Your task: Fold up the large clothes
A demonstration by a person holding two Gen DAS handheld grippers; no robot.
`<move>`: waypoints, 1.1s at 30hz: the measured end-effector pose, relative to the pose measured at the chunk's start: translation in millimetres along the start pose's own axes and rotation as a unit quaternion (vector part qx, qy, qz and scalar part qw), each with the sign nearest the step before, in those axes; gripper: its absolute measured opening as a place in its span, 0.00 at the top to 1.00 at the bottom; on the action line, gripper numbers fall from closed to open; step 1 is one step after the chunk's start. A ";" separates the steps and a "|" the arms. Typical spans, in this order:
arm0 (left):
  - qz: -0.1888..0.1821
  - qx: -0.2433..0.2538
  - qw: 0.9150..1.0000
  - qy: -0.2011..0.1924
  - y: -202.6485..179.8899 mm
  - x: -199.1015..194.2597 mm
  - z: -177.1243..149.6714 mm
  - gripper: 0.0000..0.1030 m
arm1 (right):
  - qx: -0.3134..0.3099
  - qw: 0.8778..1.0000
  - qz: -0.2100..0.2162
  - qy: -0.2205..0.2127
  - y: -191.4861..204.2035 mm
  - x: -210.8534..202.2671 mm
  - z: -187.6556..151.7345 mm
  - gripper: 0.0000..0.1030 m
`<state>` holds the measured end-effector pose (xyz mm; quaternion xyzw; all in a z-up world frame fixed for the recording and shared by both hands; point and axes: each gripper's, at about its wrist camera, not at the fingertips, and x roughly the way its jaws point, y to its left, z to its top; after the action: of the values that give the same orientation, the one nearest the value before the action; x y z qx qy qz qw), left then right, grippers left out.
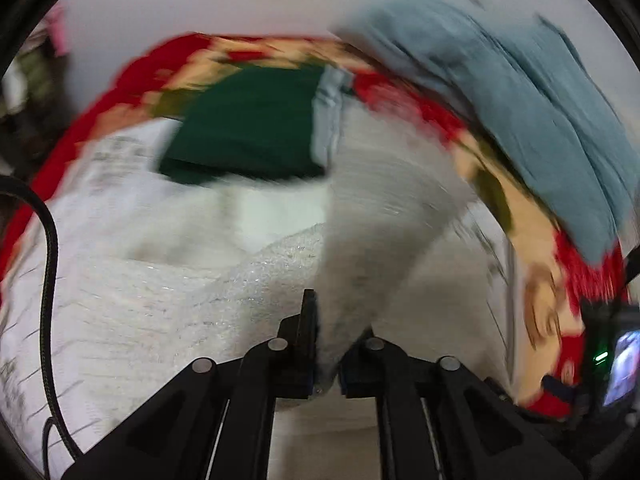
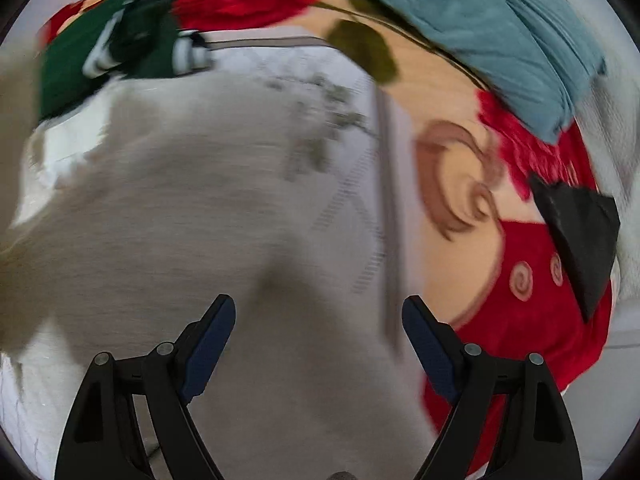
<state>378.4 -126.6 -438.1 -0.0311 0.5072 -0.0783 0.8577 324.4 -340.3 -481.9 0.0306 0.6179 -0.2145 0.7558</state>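
Note:
A large light grey-beige garment (image 1: 384,216) lies spread on a white patterned sheet (image 1: 100,280). My left gripper (image 1: 328,344) is shut on a bunched fold of this garment and holds it up. In the right wrist view the same garment (image 2: 180,220) fills the middle. My right gripper (image 2: 318,316) is open just above it, with cloth between and below the jaws but not pinched. Both views are motion-blurred.
A folded dark green garment (image 1: 244,132) lies at the far side, also in the right wrist view (image 2: 108,60). A blue-grey cloth pile (image 1: 520,100) sits at the right (image 2: 480,20). A red and cream blanket (image 2: 520,320) borders the sheet. A black object (image 2: 580,232) lies on it.

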 end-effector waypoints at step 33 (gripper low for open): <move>0.253 -0.169 0.951 0.066 178.8 -37.0 -94.5 0.00 | -0.003 0.945 0.326 0.026 52.3 20.0 64.3 0.92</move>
<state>296.6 58.3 -475.6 -0.0410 0.5594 0.2257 0.7966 405.5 -318.7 -497.2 0.2337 0.5941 0.0468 0.7682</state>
